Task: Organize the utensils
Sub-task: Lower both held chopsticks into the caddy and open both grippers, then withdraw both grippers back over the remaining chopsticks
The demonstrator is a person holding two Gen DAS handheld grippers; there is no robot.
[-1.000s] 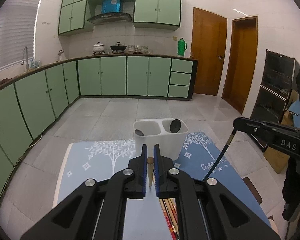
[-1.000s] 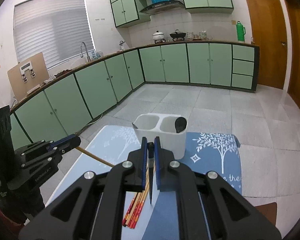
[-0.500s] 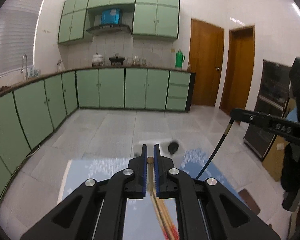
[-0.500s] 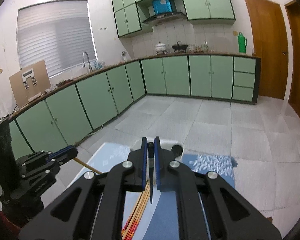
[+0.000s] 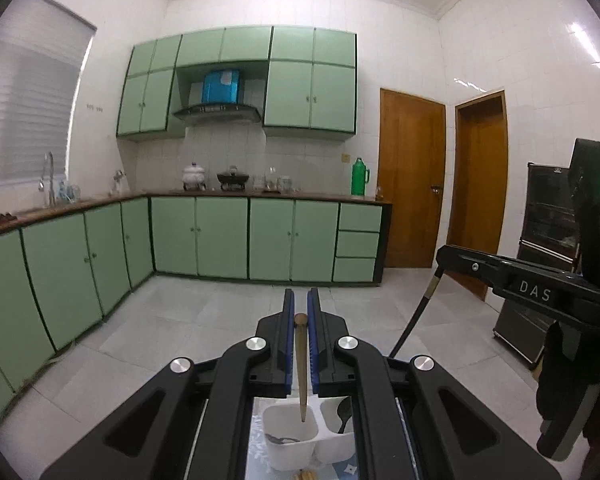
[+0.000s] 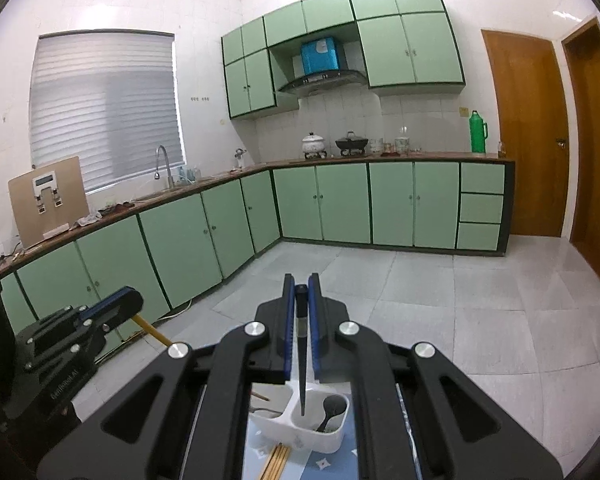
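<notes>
My left gripper (image 5: pixel 300 300) is shut on a light wooden chopstick (image 5: pixel 301 364) that hangs tip down over the left compartment of the white two-compartment holder (image 5: pixel 284 460). My right gripper (image 6: pixel 301 282) is shut on a black chopstick (image 6: pixel 301 360); its tip hangs over the holder (image 6: pixel 324 444) near the divider. A black spoon (image 6: pixel 331 405) stands in the right compartment and a metal spoon (image 5: pixel 280 439) lies in the left one. Each view shows the other gripper off to the side: the right gripper (image 5: pixel 440 254) with its black chopstick (image 5: pixel 414 320), and the left gripper (image 6: pixel 134 300) with its wooden chopstick (image 6: pixel 152 330).
The holder stands on a blue mat (image 6: pixel 332 465) with white patterns. A bundle of loose chopsticks (image 6: pixel 278 458) lies on the mat in front of the holder. Green cabinets (image 6: pixel 340 200) and tiled floor lie beyond, a dark cabinet (image 5: pixel 548 240) at the right.
Both grippers have risen and tilted up, each still holding its chopstick. The holder and mat have dropped to the bottom of both views, and the chopstick tips now hang above the holder.
</notes>
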